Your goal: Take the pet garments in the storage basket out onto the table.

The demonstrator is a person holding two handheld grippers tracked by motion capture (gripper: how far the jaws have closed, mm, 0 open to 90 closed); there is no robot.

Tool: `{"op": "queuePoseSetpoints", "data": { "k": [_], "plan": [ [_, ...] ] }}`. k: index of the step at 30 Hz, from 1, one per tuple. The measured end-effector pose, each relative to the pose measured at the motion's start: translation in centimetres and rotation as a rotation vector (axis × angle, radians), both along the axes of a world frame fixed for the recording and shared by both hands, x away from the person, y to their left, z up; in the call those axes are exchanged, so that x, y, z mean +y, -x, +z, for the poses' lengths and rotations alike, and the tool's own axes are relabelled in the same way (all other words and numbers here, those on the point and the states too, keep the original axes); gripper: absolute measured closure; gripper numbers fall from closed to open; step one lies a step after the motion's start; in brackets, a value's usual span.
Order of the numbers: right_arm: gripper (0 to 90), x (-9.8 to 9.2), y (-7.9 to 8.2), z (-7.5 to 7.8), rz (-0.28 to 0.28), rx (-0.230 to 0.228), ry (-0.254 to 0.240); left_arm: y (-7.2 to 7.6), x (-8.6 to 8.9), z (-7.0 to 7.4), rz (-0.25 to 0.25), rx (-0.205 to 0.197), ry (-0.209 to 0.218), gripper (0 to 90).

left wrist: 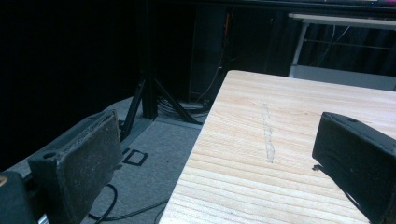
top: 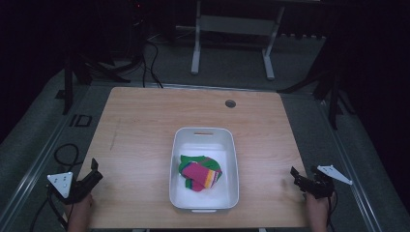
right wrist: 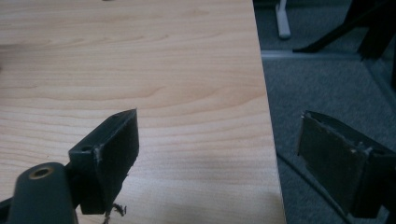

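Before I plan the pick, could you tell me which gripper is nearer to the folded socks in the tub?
The right gripper, marginally. It sits off the white tub's right side; the left gripper sits farther off, left of the socks.

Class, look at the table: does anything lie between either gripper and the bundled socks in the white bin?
Only the white bin's own wall. The socks lie inside it; bare wood separates it from the left gripper and right gripper, both open.

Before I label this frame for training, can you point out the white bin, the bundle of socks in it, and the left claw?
white bin (top: 203, 132): high view, far rim by the handle slot.
bundle of socks (top: 199, 173): high view, pink middle of the bundle.
left claw (top: 95, 170): high view, midway between its fingertips.
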State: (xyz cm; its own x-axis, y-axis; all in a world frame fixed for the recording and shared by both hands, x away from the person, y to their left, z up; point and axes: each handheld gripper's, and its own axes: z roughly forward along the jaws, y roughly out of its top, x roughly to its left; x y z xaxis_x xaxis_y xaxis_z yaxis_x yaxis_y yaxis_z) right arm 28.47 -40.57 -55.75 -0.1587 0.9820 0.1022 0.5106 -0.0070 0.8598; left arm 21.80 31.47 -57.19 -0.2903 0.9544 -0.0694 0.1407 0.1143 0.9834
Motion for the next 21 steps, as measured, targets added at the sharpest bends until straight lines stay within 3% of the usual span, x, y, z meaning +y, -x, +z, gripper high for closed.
{"op": "queuePoseSetpoints", "data": {
  "k": [4, 5, 8, 15, 18, 21],
  "plan": [
    [13.5, 0.01, -0.1, -0.02, -0.01, 0.016, 0.008, 0.0, -0.02, 0.0, 0.0, 0.0, -0.002, 1.9],
    [13.6, 0.27, -0.21, -0.05, -0.024, 0.034, 0.04, -0.01, -0.04, 0.0, -0.001, 0.001, -0.004, 1.8],
    [13.2, 0.55, -0.25, -0.05, -0.022, 0.034, 0.074, -0.02, -0.03, 0.0, -0.002, 0.001, -0.003, 1.9],
    [12.8, 0.28, -0.39, -0.06, 0.016, 0.047, 0.046, -0.03, -0.04, 0.01, -0.002, 0.002, -0.003, 1.9],
    [12.7, 0.15, -0.67, -0.15, 0.016, 0.092, 0.061, -0.02, 0.03, 0.01, -0.005, 0.002, 0.003, 1.9],
    [12.7, 0.06, -0.63, -0.17, 0.042, 0.098, 0.053, -0.02, 0.06, 0.02, -0.007, 0.003, 0.004, 1.8]
  ]
}}
